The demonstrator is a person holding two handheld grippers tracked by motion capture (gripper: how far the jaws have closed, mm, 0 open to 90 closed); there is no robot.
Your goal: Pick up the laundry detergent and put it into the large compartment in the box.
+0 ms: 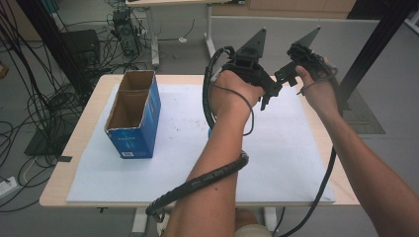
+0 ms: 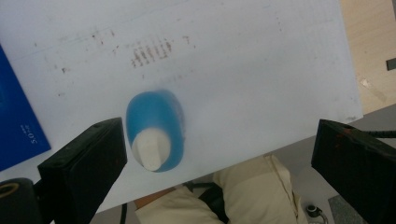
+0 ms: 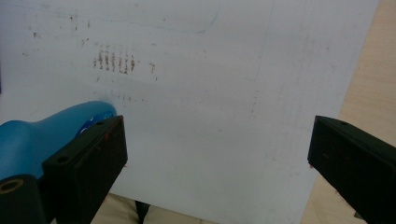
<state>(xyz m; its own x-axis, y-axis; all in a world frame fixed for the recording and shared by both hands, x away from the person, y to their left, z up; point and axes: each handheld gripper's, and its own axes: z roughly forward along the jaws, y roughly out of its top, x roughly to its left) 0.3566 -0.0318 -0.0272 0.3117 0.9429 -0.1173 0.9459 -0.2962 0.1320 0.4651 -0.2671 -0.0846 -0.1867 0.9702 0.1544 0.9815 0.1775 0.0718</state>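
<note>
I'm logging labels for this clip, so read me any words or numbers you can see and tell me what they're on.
Box: white print low on its blue front, too small to read.
Box side: a few white characters, too blurred to read.
Bottle: no text visible.
Mat: smudges, no writing.

The high view looks forward and down over the whole table (image 1: 74, 163). Both gripper views look steeply down, close above the white mat (image 2: 261, 70), and share its brown smudges (image 3: 114, 61) and the blue bottle (image 2: 156, 126).
</note>
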